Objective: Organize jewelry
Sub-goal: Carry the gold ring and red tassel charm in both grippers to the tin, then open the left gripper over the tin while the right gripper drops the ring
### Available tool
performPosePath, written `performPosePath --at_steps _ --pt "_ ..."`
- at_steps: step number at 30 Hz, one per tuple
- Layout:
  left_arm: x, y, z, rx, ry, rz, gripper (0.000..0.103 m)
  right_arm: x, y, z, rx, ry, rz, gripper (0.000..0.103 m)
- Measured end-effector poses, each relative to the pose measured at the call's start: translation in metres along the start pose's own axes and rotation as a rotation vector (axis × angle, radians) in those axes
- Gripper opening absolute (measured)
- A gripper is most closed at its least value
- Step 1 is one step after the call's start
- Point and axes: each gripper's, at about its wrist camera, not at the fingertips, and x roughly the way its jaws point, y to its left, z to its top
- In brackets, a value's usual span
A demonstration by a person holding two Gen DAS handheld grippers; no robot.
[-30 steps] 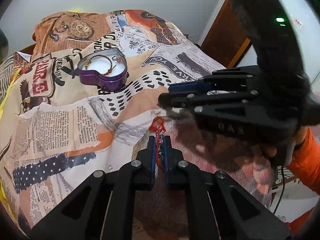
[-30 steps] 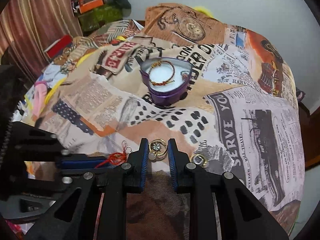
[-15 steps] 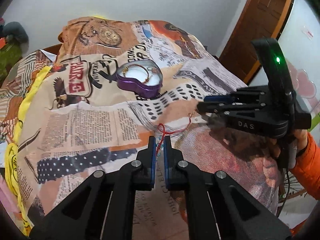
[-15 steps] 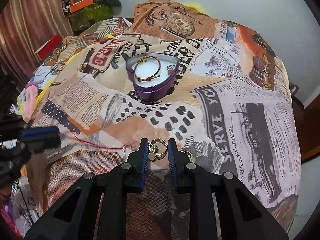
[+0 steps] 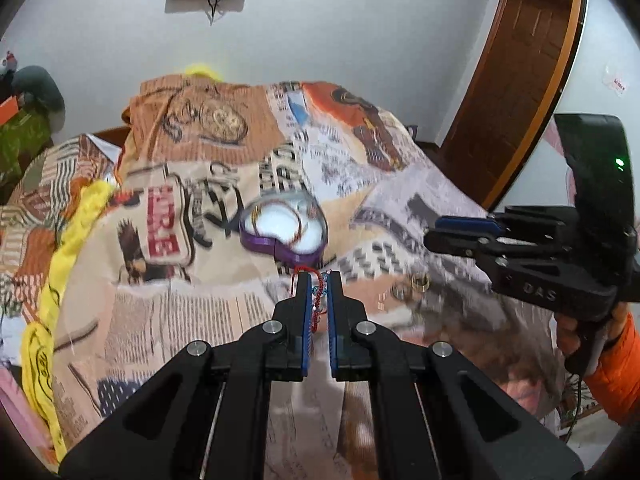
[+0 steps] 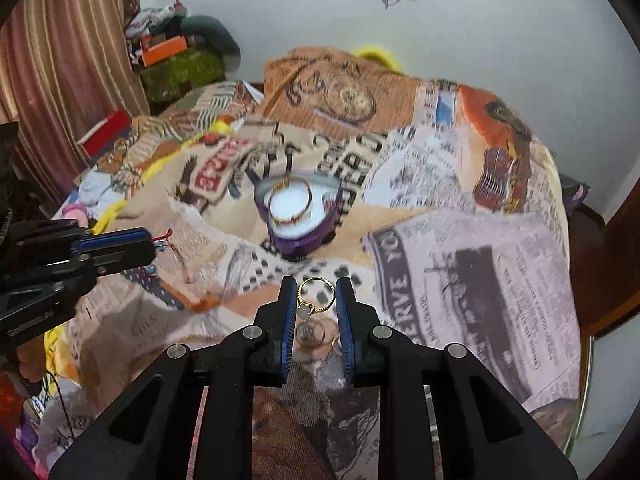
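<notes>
A purple heart-shaped jewelry box (image 5: 283, 230) with a white lining sits open on the patterned bedspread, with a gold bangle inside; it also shows in the right wrist view (image 6: 298, 216). My left gripper (image 5: 319, 286) is shut on a red thread bracelet (image 5: 316, 300), held above the bed just short of the box. My right gripper (image 6: 316, 298) is shut on a gold ring with a pale stone (image 6: 316, 300), lifted off the bed. Two more gold rings (image 5: 412, 285) lie on the bedspread below the right gripper (image 5: 460, 232).
The bedspread (image 6: 460, 240) has a newspaper collage print. A yellow cloth (image 5: 68, 240) lies along its left edge. Clutter and a red box (image 6: 106, 136) sit at the far left by a curtain. A wooden door (image 5: 520, 80) stands at the right.
Both grippers have lifted off the bed and moved up, the left carrying the red bracelet closer to the box and the right carrying the gold ring. The bracelet no longer trails on the cloth.
</notes>
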Motion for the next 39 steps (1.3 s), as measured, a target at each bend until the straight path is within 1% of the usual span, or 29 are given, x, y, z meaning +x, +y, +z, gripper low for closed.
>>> performPosePath --at_steps 4,11,15,21,28,35,39 --pt "0.004 0.002 0.022 -0.002 -0.033 0.007 0.005 -0.008 -0.003 0.014 0.006 -0.047 0.001 0.018" --pt "0.015 0.005 0.052 -0.002 -0.074 0.018 0.005 -0.002 -0.010 0.034 0.018 -0.082 0.001 0.018" --pt "0.029 0.012 0.061 -0.013 -0.070 0.023 0.005 0.006 -0.013 0.044 0.022 -0.085 0.009 0.018" --pt "0.055 0.024 0.069 -0.031 -0.042 0.027 0.005 0.023 -0.012 0.056 0.012 -0.077 0.025 0.018" --pt "0.086 0.040 0.071 -0.045 0.005 0.028 0.005 0.053 -0.010 0.065 -0.008 -0.021 0.035 0.018" --pt "0.117 0.058 0.067 -0.086 0.084 -0.022 0.005 0.091 -0.009 0.068 -0.006 0.094 0.077 0.018" --pt "0.129 0.064 0.063 -0.105 0.114 -0.051 0.005 0.109 -0.009 0.067 0.003 0.148 0.122 0.018"
